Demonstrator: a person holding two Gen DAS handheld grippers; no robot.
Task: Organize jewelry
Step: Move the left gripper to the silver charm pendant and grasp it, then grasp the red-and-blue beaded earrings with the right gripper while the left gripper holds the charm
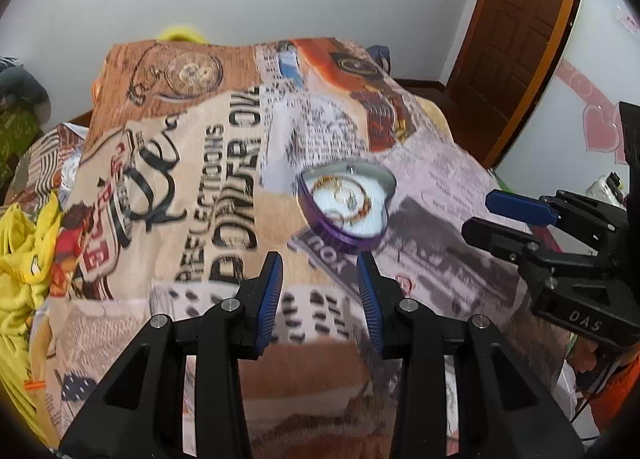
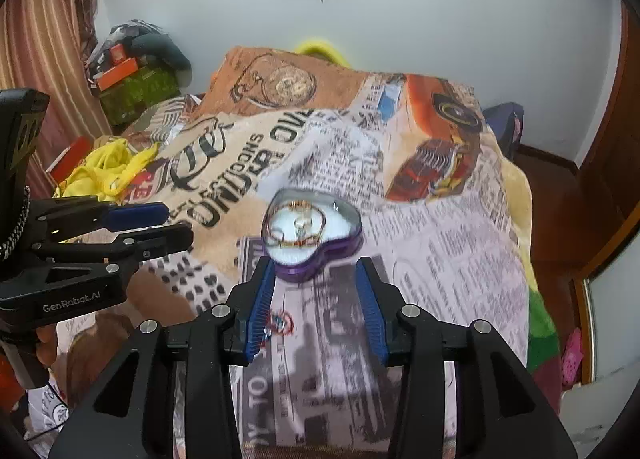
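A purple heart-shaped jewelry box (image 1: 346,205) with a white inside lies on the printed blanket; it also shows in the right wrist view (image 2: 312,233). A gold and red bracelet (image 2: 298,225) and small earrings lie in it. Its clear lid seems to cover it in the right wrist view. My left gripper (image 1: 319,271) is open and empty, just short of the box. My right gripper (image 2: 315,279) is open and empty, its tips at the box's near edge. A small red ring-like piece (image 2: 282,325) lies on the blanket between the right fingers.
The newspaper-print blanket (image 1: 192,163) covers the raised surface. Yellow cloth (image 1: 20,259) lies at the left. Clutter and boxes (image 2: 132,75) sit by the curtain. A wooden door (image 1: 516,27) stands at the right. Each gripper shows in the other's view (image 1: 516,219) (image 2: 148,227).
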